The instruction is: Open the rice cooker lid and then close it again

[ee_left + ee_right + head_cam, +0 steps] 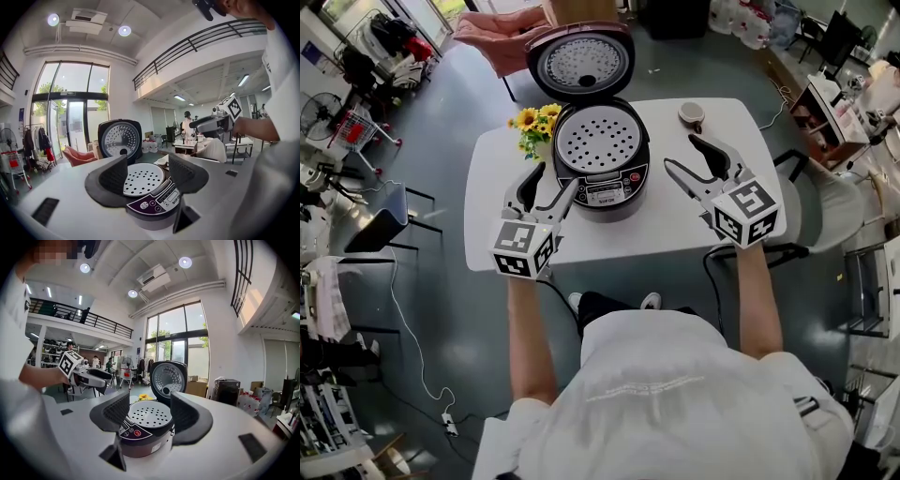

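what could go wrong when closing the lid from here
1. The lid stands fully open at the far side. Reaching for it, the left gripper could brush the sunflowers right beside the rice cooker.
2. Both grippers are open and off the cooker, so a push on the lid might slide it across the white table.
3. The right gripper could knock the cup just beyond its tips.

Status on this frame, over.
Both open, empty: left gripper, right gripper flank rice cooker. Its lid up, not yet closed. Adjacent flowers not blocking.
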{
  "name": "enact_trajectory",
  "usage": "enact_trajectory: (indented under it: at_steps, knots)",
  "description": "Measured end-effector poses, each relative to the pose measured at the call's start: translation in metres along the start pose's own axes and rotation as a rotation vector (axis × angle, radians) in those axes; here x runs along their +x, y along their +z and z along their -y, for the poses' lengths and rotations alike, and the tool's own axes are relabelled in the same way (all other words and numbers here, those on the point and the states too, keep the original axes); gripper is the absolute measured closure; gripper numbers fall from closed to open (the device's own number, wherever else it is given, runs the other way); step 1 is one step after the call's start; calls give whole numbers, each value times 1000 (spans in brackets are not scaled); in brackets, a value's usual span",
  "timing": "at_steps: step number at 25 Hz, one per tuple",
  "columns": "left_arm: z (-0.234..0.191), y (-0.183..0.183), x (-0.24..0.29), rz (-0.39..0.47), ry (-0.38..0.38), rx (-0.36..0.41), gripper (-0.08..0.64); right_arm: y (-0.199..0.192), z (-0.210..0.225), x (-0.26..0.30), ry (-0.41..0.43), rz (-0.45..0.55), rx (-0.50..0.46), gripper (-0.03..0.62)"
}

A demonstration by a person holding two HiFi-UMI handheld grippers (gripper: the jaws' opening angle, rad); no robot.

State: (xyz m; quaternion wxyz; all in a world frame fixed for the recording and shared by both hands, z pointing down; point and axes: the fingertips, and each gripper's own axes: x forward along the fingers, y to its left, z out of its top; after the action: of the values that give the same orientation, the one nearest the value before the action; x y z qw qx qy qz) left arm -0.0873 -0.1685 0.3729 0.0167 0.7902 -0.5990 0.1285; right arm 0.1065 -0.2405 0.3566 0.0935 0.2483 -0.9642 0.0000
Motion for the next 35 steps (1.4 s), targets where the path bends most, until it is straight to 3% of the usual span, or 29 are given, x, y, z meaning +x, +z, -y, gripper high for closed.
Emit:
enact_trajectory:
  at_steps: [12, 26, 35]
  knots:
    - [-13, -16, 13, -60, 22, -24, 273, -12, 26, 13, -5, -53, 14, 316]
    - [-94, 12, 82, -29, -4, -34, 300, 24, 76, 74, -89, -37, 3, 339]
    - [-155, 38, 124, 3, -9, -25, 307, 52, 111, 128, -98, -39, -25, 339]
